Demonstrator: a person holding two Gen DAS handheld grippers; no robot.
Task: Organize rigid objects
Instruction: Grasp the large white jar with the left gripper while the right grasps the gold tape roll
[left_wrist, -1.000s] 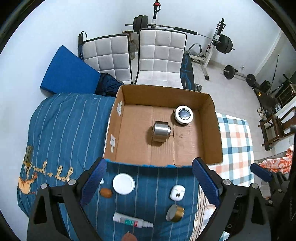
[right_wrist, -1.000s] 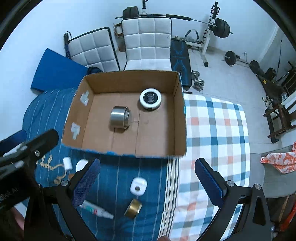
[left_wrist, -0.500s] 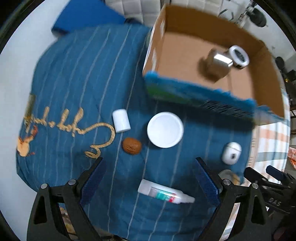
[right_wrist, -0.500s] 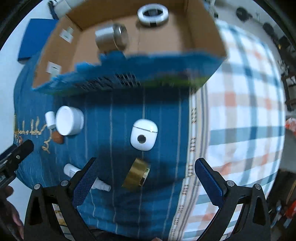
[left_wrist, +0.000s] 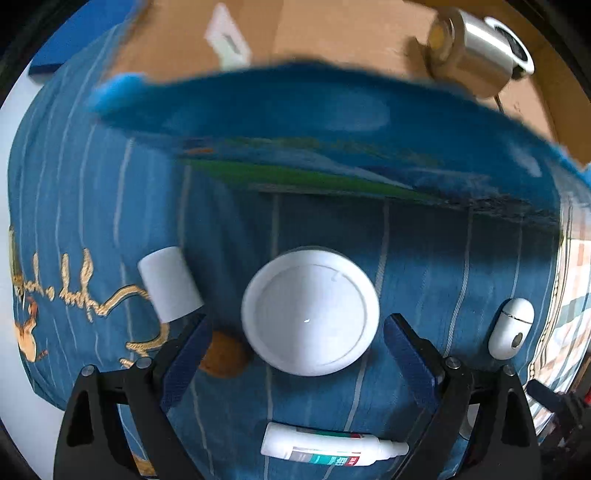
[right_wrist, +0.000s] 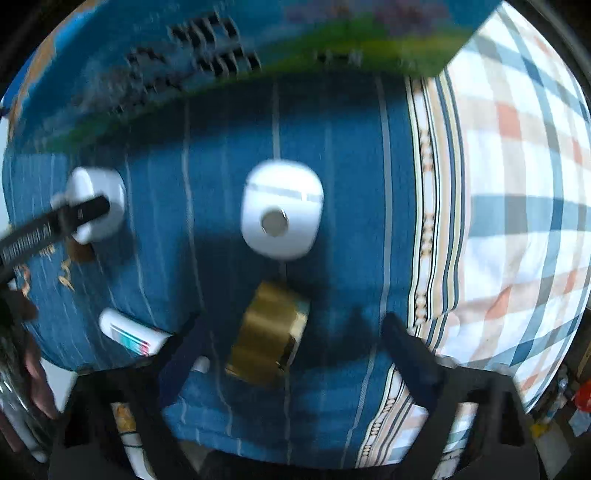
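Note:
My left gripper (left_wrist: 297, 345) is open, low over the blue blanket, with a round white lid (left_wrist: 310, 312) between its fingers. A small brown nut-like piece (left_wrist: 223, 354) lies by the left finger, a white cylinder (left_wrist: 170, 284) further left, a white tube (left_wrist: 332, 448) below, a white earbud case (left_wrist: 511, 328) to the right. My right gripper (right_wrist: 291, 343) is open with a gold ring-shaped piece (right_wrist: 267, 332) between its fingers; the earbud case (right_wrist: 282, 214) lies just beyond. The cardboard box (left_wrist: 332, 40) holds a steel cylinder (left_wrist: 469, 62).
The box's printed blue-green front wall (left_wrist: 332, 147) rises close ahead in both views. A plaid sheet (right_wrist: 517, 184) covers the bed to the right. The left gripper's finger (right_wrist: 55, 221) crosses the white lid (right_wrist: 96, 203) in the right wrist view.
Both grippers have dropped down and closed in on the blanket. The left now brackets the white lid, the right brackets the gold piece. Both stay open.

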